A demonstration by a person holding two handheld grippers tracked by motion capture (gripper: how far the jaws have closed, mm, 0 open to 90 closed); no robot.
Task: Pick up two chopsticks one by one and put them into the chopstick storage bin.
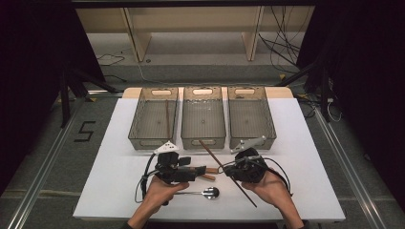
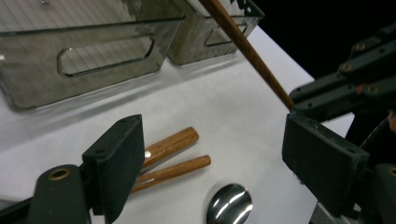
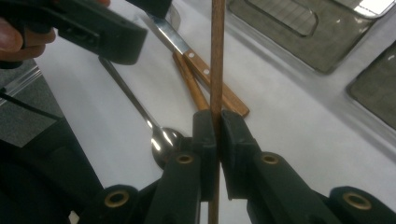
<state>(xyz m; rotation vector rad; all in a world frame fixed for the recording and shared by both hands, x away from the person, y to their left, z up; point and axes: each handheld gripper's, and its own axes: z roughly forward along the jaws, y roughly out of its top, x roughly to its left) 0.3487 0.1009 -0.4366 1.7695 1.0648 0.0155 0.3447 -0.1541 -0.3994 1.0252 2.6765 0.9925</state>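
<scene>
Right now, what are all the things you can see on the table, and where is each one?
bins: three, clear smoky grey, side by side along the table's far edge.
chopstick in bin: one, brown, lying in the left bin.
held chopstick: one, brown, lifted at a slant and clamped in the right gripper.
wooden-handled utensils: two, brown handles, lying together on the table near the front middle; one has a metal blade.
spoon: one, silver, near the front edge.
table: one, white.
left gripper: black, jaws open, above the wooden handles.
right gripper: black, shut on the chopstick.
hands: two, each holding a gripper.
</scene>
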